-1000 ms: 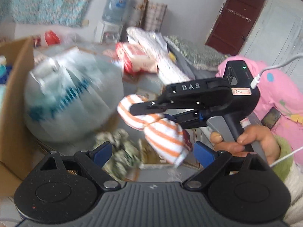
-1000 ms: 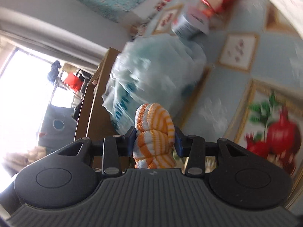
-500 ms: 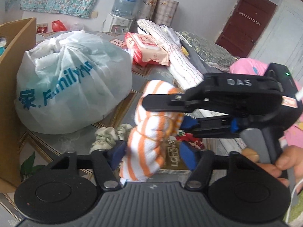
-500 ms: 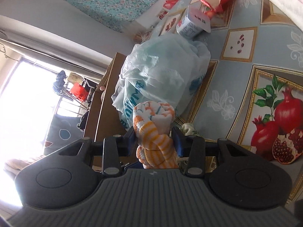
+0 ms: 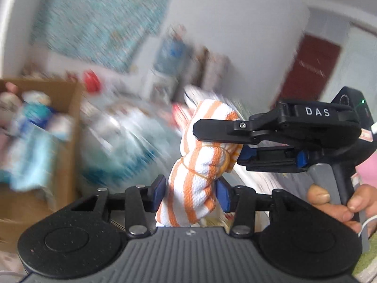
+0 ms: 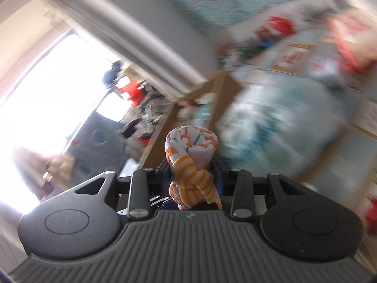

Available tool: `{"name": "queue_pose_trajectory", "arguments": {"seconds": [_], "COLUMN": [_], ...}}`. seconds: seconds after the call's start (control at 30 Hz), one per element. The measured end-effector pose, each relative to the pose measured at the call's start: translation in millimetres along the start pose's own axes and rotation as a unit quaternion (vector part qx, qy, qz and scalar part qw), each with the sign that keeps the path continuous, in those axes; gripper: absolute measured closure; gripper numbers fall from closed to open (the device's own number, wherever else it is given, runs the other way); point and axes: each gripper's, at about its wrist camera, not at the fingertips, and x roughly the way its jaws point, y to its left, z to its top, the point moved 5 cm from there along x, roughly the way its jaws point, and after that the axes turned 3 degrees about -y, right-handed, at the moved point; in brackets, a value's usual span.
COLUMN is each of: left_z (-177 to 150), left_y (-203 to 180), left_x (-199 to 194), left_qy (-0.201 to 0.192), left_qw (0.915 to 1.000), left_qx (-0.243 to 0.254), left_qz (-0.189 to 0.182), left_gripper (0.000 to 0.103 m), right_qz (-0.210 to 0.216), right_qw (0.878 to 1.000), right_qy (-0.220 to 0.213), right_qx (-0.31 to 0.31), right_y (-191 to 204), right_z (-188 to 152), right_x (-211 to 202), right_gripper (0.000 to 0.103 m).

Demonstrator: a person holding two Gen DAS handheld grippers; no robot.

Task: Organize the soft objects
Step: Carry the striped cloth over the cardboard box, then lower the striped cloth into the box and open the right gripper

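I've got the rolled orange-striped cloth mid-frame, held by both grippers: the left gripper is closing on its lower end while the right gripper tightens across the upper part. It looks light and squishy, so I'd grip the tied middle where it's firmest, or the loose ends may slip out.

One rolled orange-and-white striped cloth bundle; two black two-finger grippers, left gripper and right gripper; one hand on the right gripper's grey handle. One open brown cardboard box, contents too blurred to count; one bulging pale plastic bag with blue print. One dark red door; one teal patterned wall hanging.
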Motion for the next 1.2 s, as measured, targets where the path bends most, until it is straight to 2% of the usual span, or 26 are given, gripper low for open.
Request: {"name": "queue_pose_trajectory", "arguments": {"seconds": [0.13,0.23,0.27,0.3,0.33,0.47,0.57,0.73,0.83,0.93,1.03,1.07,1.17,1.2], "left_z": [22,32,34,35,36,32,24,12,6,-1,-4,-6,-4,-4], "left_y": [42,82,97,110,123,160,185,218,233,237,235,237,236,236], "left_x": [-42,-66,-74,-81,-90,-124,-144,-162,-178,-186,-188,-187,-184,-182], "left_qy": [-0.059,-0.090,-0.097,-0.104,-0.113,-0.142,-0.151,-0.152,-0.150,-0.147,-0.146,-0.146,-0.149,-0.150], "left_qw": [0.9953,0.9843,0.9794,0.9746,0.9689,0.9483,0.9328,0.9158,0.9106,0.9084,0.9084,0.9087,0.9097,0.9101], "left_qx": [-0.027,-0.055,-0.069,-0.082,-0.093,-0.103,-0.123,-0.163,-0.179,-0.189,-0.191,-0.191,-0.187,-0.185], "left_qz": [0.073,0.141,0.163,0.180,0.200,0.265,0.303,0.334,0.341,0.343,0.342,0.341,0.339,0.339], "left_gripper": [0.056,0.056,0.052,0.045,0.043,0.042,0.042,0.042,0.042,0.041,0.038,0.037,0.033,0.031], "right_qz": [0.063,0.097,0.105,0.109,0.107,0.083,0.057,0.006,-0.020,-0.045,-0.061,-0.065,-0.058,-0.055], "right_qw": [0.997,0.990,0.988,0.985,0.984,0.980,0.973,0.958,0.947,0.938,0.931,0.931,0.938,0.941], "right_qy": [0.048,0.095,0.114,0.129,0.142,0.179,0.217,0.268,0.295,0.323,0.341,0.341,0.324,0.317], "right_qx": [-0.019,-0.023,-0.017,-0.016,-0.016,-0.002,0.048,0.105,0.125,0.120,0.116,0.116,0.106,0.104], "right_y": [44,73,82,89,96,107,98,78,66,61,60,61,68,71], "right_z": [18,25,25,25,24,21,9,-32,-61,-87,-99,-99,-89,-85], "right_x": [61,121,144,165,187,265,321,394,419,429,427,425,413,408], "right_gripper": [0.068,0.068,0.069,0.069,0.069,0.069,0.069,0.068,0.066,0.063,0.051,0.044,0.030,0.029]}}
